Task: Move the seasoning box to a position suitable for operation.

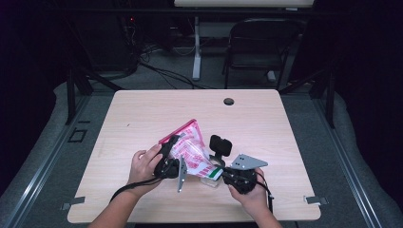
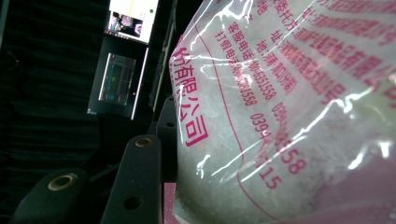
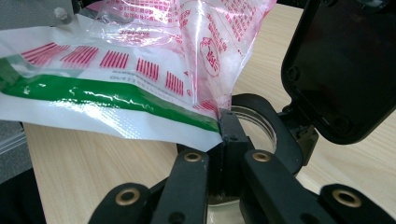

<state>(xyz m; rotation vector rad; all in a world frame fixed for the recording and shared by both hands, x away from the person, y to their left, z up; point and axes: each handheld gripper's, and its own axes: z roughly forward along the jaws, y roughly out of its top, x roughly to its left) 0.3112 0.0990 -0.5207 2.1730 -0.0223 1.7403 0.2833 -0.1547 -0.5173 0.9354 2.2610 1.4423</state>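
Wood table point(image 1: 142, 118), round hole point(image 1: 228, 101) near far edge. Clear jar point(image 1: 211, 180), prob. glass, lid point(image 1: 220, 144) flipped open, stands just below right fingers point(image 3: 229, 133).

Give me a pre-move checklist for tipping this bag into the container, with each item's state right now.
1. Right gripper clamped on the bag's corner: ok, its jaws are shut on the white and green edge.
2. Left gripper gripping the bag: ok, the film sits against its jaw in the left gripper view and the bag hangs lifted.
3. Flip lid open: ok, it stands up behind the container's mouth.
4. Bag corner over the container: ok, the pinched corner sits at the rim.
5. Bag corner cut or open: cannot tell.
6. Container steady on the table: cannot tell, nothing holds it.
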